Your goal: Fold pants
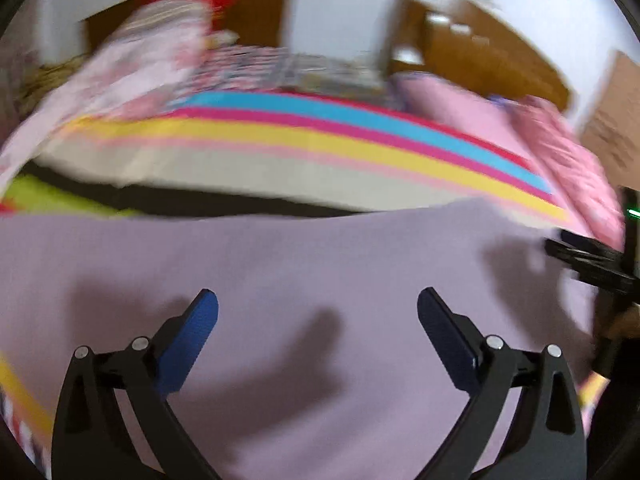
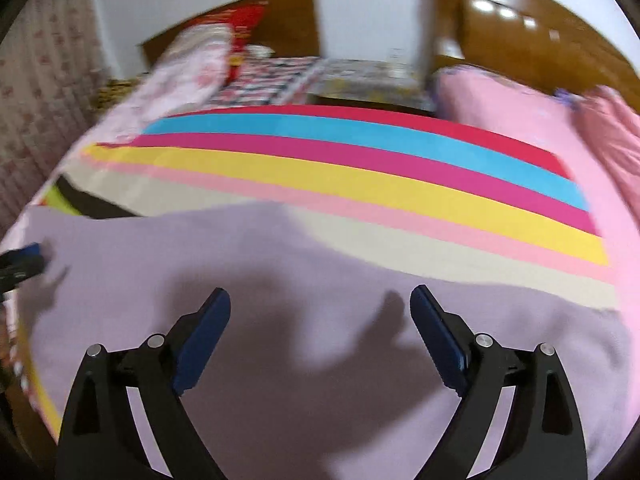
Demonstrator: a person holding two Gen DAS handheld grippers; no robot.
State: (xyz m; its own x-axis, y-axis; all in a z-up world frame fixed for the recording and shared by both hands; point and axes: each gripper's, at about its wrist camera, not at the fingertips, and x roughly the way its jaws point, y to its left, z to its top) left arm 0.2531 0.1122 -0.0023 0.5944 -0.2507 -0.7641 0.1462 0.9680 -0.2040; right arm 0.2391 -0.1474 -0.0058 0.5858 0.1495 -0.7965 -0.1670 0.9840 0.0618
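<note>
The lilac pants [image 1: 280,264] lie spread flat on the bed and fill the lower half of both views [image 2: 280,264]. My left gripper [image 1: 318,300] hovers over the cloth, open and empty, its blue pads wide apart. My right gripper [image 2: 320,298] is also open and empty above the cloth. The right gripper shows at the right edge of the left wrist view [image 1: 588,256]. The left gripper's blue tip shows at the left edge of the right wrist view [image 2: 28,256], at the pants' left edge.
A striped bedsheet [image 2: 360,168] with red, blue, magenta, yellow and pink bands lies beyond the pants. A pink quilt [image 2: 540,112] is at the right, a floral pillow [image 2: 188,68] at the back left, a wooden headboard [image 2: 288,16] and wardrobe [image 2: 520,28] behind.
</note>
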